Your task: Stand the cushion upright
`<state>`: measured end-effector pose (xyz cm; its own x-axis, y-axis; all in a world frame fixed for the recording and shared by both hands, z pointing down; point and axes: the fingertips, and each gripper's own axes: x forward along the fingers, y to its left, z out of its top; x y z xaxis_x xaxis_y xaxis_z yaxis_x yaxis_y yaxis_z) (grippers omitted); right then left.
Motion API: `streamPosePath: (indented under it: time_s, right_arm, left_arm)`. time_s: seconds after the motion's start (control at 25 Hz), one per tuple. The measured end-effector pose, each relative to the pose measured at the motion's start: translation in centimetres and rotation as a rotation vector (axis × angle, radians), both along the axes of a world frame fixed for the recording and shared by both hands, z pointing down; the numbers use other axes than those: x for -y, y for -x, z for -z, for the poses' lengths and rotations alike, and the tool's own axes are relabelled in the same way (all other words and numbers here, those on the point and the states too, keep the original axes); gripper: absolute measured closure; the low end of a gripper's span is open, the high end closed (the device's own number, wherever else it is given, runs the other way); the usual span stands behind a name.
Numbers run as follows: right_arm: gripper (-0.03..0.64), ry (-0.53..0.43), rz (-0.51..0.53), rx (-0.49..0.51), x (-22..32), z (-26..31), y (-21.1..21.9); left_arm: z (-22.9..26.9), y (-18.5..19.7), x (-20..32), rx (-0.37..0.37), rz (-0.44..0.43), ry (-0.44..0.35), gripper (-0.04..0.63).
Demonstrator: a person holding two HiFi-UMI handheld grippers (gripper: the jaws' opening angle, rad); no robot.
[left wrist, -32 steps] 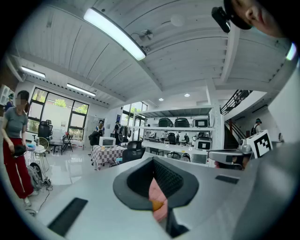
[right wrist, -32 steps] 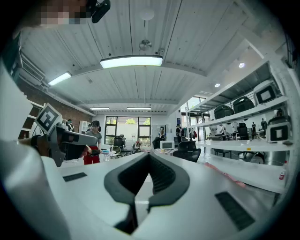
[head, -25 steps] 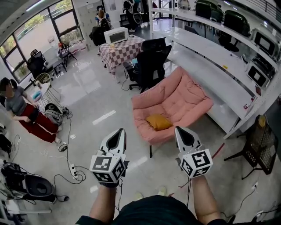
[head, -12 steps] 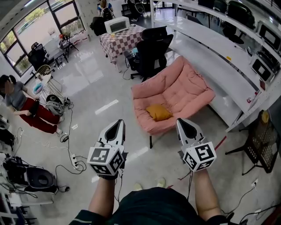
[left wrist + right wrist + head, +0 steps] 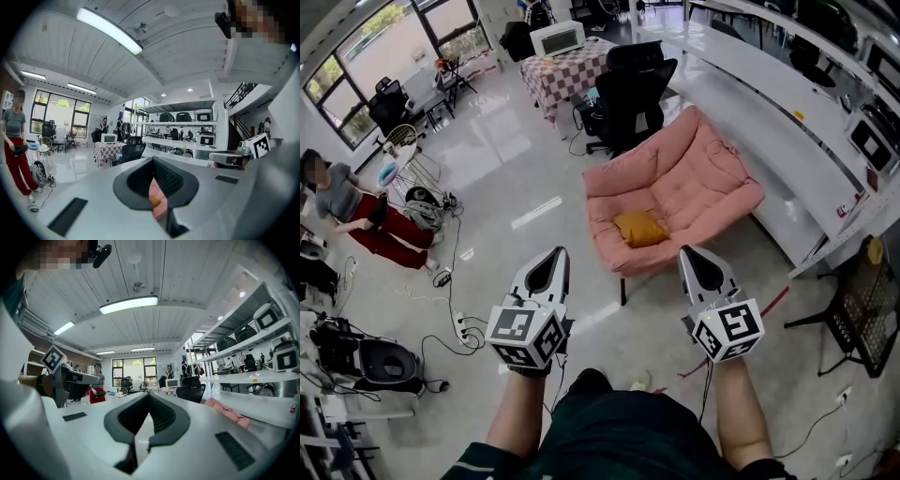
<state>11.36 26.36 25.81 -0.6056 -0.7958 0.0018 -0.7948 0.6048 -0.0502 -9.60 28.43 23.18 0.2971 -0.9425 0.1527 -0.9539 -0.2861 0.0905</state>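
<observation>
The left gripper [image 5: 557, 253] and right gripper [image 5: 687, 251] have smooth, matt, pale plastic shells, each with 2 black ribbed pads [image 5: 162, 416]. Ahead of them, the cushion [image 5: 639, 228] is soft matt mustard cloth, lying on a quilted pink fabric sofa [image 5: 703, 178]. The floor [image 5: 506, 178] below is glossy and mirrors light.

Mustard-yellow cushion [image 5: 640, 228] lies flat on pink sofa seat [image 5: 694, 183].

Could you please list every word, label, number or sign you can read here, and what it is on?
No words or numbers are readable.
Left white marker cube: black square code pattern, no letters.
Right white marker cube: the same.
Dark appliances on the long white shelf: any labels too small.
</observation>
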Motion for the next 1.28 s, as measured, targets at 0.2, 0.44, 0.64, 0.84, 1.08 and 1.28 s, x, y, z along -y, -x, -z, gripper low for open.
streamPosePath:
  time_s: [0.2,0.44,0.64,0.84,1.08,1.28]
  right_arm:
    - [0.615,0.009,0.0,-0.009,1.2,-0.9,-0.3]
    - [0.615,0.02,-0.01,-0.043,3.8,-2.3,0.4]
    - [0.615,0.024,-0.03,-0.061,7.2,-2.7,1.6]
    - [0.615,0.018,-0.047,-0.086,11.0,-3.4,3.5]
    - [0.615,0.02,-0.086,-0.108,15.7,-4.4,6.3]
    - [0.615,0.034,-0.125,-0.136,18.5,-6.7,8.5]
  left_arm:
    - [-0.1,-0.4,1.4,0.01,-0.003,-0.008,0.589]
    - [-1.4,0.0,4.7,0.002,-0.022,0.004,0.589]
    - [-1.7,1.0,8.8,-0.003,-0.046,0.002,0.589]
    - [-2.5,2.6,13.8,-0.02,-0.072,0.005,0.589]
    - [-3.4,5.2,19.5,-0.018,-0.112,0.002,0.589]
    - [-4.9,7.4,23.1,-0.016,-0.142,0.007,0.589]
